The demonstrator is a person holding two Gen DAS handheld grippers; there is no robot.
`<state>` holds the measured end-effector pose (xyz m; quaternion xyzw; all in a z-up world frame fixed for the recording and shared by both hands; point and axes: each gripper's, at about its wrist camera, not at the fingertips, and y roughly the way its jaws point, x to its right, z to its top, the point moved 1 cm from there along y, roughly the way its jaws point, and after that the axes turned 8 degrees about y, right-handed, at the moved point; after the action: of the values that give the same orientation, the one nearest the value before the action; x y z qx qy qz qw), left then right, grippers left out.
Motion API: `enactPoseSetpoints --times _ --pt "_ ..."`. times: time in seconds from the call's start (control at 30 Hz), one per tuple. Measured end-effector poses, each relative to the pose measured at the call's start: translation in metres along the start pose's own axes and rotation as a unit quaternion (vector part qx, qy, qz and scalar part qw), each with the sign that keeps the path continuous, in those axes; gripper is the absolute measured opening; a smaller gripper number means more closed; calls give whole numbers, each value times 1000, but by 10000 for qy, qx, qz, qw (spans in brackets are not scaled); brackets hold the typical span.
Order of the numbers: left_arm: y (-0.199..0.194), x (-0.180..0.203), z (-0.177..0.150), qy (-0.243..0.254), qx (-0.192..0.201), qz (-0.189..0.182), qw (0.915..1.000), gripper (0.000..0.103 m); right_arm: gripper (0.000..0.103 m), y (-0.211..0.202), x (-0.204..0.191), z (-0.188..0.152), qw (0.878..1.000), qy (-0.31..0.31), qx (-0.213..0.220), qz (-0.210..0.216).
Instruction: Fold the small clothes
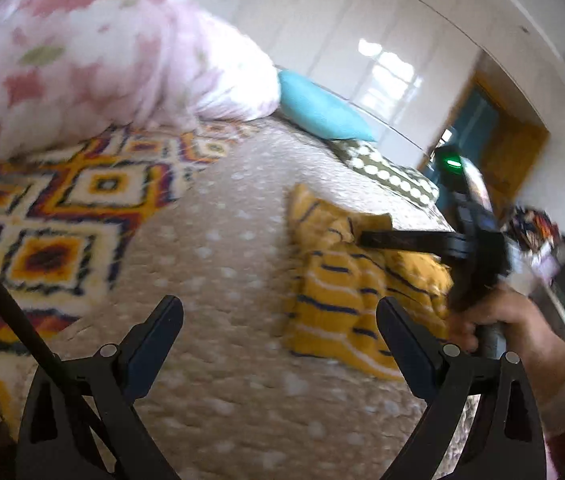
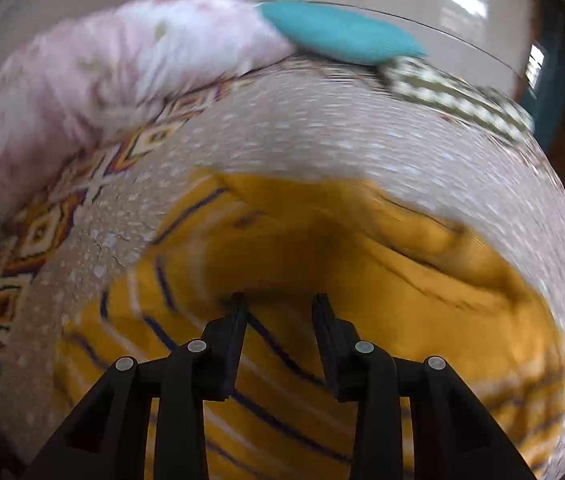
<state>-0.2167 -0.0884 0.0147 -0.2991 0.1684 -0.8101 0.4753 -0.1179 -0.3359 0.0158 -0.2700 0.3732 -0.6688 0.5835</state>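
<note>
A mustard-yellow small garment with dark and white stripes (image 1: 338, 288) lies crumpled on a beige dotted bedspread (image 1: 222, 240). My left gripper (image 1: 278, 304) hangs wide open over bare bedspread, just left of the garment, with nothing between its fingers. A hand (image 1: 502, 320) holds my right gripper (image 1: 366, 240), which reaches in from the right over the garment's upper part. In the right wrist view, the right gripper (image 2: 279, 298) points down at the garment (image 2: 362, 240), jaws a narrow gap apart, and only the cloth below shows through the gap. The picture is blurred.
A pink floral quilt (image 1: 82, 60) is bundled at the back left, on a bright diamond-patterned blanket (image 1: 62, 208). A teal pillow (image 1: 318, 108) and a green pillow with white dots (image 1: 386, 176) lie at the bed's far edge. A black rod (image 1: 2, 300) crosses the lower left.
</note>
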Motion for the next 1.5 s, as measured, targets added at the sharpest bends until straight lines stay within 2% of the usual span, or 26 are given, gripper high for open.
enactPoseSetpoints --times 0.17,0.3,0.37,0.47,0.57,0.67,0.77,0.87,0.97,1.2,1.3,1.33,1.4,1.5 --pt "2 -27 1 -349 -78 105 9993 96 37 71 -42 52 9976 -433 -331 -433" --pt "3 -35 -2 -397 -136 227 9989 96 37 97 -71 75 9949 -570 -523 -649" --pt "6 -38 -2 -416 -206 270 9986 96 37 87 -73 81 9964 -478 -433 -554" --pt "7 -41 -2 -497 -241 315 9980 96 37 50 -68 83 9993 -248 -49 -273" --pt "6 -42 -2 -571 -250 337 9975 96 37 4 -61 69 9993 -260 257 -105" --pt "7 -41 -2 -582 -298 378 9971 96 37 -20 -51 44 9986 -430 234 -199" --pt "7 -39 -2 -579 -296 384 9971 96 35 -18 -42 21 9978 -552 81 -353" --pt "8 -37 -3 -535 -320 434 9971 96 32 8 -40 14 9971 -566 -178 -486" --pt "8 -37 -4 -507 -341 451 9971 96 32 43 -49 22 9958 -637 -431 -502" --pt "13 -37 -3 -399 -389 504 9972 96 30 94 -83 61 9887 -976 -487 -1029" --pt "12 -39 -2 -438 -376 465 9972 96 30 87 -87 71 9880 -1085 -493 -981" --pt "10 -41 -2 -478 -350 464 9972 96 31 73 -86 73 9911 -1001 -376 -789" --pt "5 -50 0 -624 -243 569 9961 96 31 48 -82 73 9941 -834 -87 -693" --pt "-5 -69 0 -1013 -52 714 9923 96 32 -1 -83 46 9951 -935 219 -229"
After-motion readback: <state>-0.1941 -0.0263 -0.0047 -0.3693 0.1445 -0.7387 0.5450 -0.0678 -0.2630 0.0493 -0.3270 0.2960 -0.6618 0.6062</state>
